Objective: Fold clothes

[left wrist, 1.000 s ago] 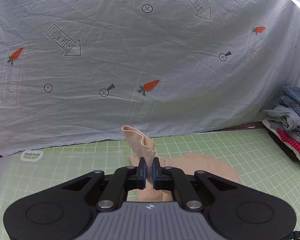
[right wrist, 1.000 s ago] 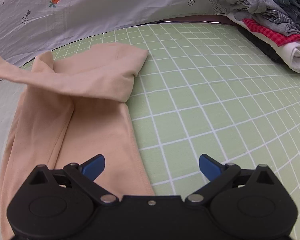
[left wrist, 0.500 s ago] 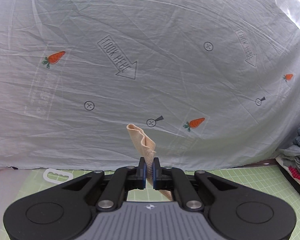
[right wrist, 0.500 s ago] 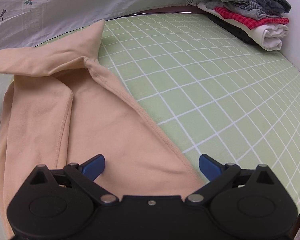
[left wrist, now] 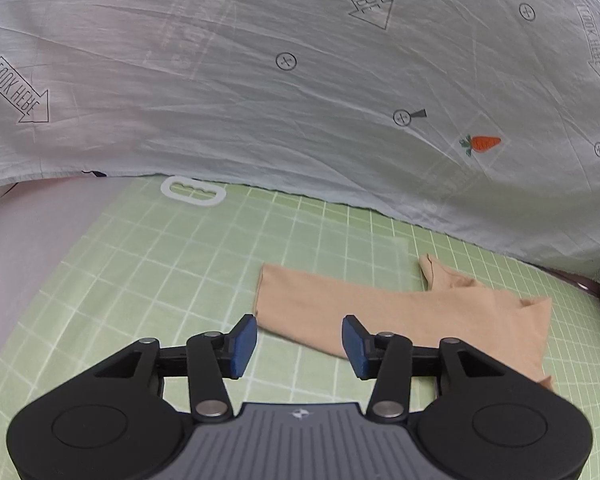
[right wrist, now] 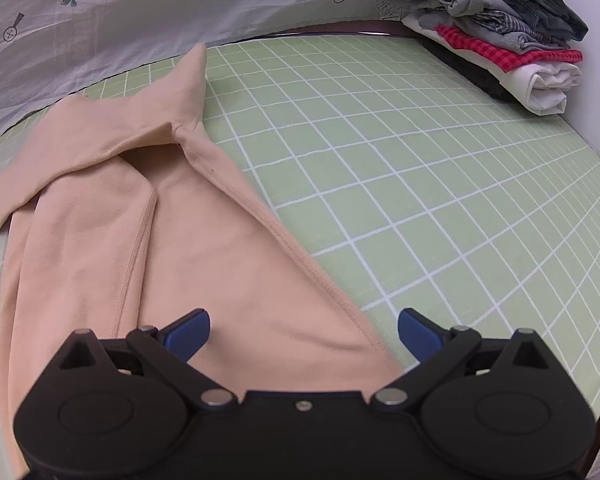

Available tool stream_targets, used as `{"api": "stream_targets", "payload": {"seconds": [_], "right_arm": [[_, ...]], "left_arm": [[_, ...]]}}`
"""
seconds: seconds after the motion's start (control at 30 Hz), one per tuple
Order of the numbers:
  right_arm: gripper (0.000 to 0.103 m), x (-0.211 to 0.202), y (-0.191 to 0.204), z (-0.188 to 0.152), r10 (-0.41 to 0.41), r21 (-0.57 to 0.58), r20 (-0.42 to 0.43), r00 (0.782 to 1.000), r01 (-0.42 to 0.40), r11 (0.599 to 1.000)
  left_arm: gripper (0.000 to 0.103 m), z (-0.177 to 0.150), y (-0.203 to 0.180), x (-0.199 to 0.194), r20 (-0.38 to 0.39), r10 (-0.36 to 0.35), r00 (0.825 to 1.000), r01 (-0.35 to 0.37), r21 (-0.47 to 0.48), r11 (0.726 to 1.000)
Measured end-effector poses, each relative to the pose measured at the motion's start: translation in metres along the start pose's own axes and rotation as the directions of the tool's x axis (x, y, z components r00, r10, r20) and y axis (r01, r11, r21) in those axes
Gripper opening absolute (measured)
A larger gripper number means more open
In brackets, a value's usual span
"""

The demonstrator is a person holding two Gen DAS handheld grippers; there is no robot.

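Note:
A beige long-sleeved garment [left wrist: 440, 316] lies on the green grid mat [left wrist: 180, 264]. One sleeve stretches flat toward the left, its cuff just beyond my left gripper [left wrist: 299, 340]. That gripper's jaws are opening and the pads do not press on the cloth. In the right wrist view the same garment [right wrist: 204, 248] spreads under and ahead of my right gripper [right wrist: 304, 330], which stands wide open just above its hem. The sleeve folds back at the armpit seam in the upper left.
A pale sheet printed with carrots and arrows [left wrist: 300, 100] hangs behind the mat. A white plastic handle loop [left wrist: 192, 191] lies at the mat's far edge. A stack of folded clothes [right wrist: 500, 36] sits at the far right corner.
My left gripper let go of the sleeve cuff it was holding up, and its jaws have parted. The sleeve now lies flat on the mat. The right gripper stayed open and shifted a little.

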State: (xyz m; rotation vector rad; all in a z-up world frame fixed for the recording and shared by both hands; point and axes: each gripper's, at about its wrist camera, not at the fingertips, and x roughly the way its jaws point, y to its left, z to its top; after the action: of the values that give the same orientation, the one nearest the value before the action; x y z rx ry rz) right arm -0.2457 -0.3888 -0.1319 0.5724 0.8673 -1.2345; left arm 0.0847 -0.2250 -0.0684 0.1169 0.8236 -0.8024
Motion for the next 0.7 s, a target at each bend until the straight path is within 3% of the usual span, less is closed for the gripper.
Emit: {"api": "stream_targets", "payload": {"seconds": [0.2,0.37,0.47,0.7], "right_arm": [[0.102,-0.004,-0.018,-0.006,0.028,-0.015,0.007,1.0,-0.028,0.999],[0.096,-0.008,-0.045,-0.017,0.082,-0.008,-0.006,0.997,-0.082,0.997],[0.085,-0.008,-0.058,-0.022,0.13,-0.015,-0.017,0.991,-0.131,0.991],[0.041,-0.013,-0.072,-0.034,0.228,-0.084,-0.02,0.974,-0.228,0.97]], "left_arm": [[0.055,-0.047,-0.051,-0.008,-0.142,-0.059,0.988,0.079,0.137,0.987],[0.056,-0.098,-0.082,-0.011,-0.261,-0.075,0.962,0.134,0.218,0.967],[0.057,-0.121,-0.096,-0.012,-0.316,-0.065,0.947,0.148,0.248,0.957],[0.057,-0.158,-0.115,-0.018,-0.383,-0.036,0.923,0.151,0.275,0.95]]}}
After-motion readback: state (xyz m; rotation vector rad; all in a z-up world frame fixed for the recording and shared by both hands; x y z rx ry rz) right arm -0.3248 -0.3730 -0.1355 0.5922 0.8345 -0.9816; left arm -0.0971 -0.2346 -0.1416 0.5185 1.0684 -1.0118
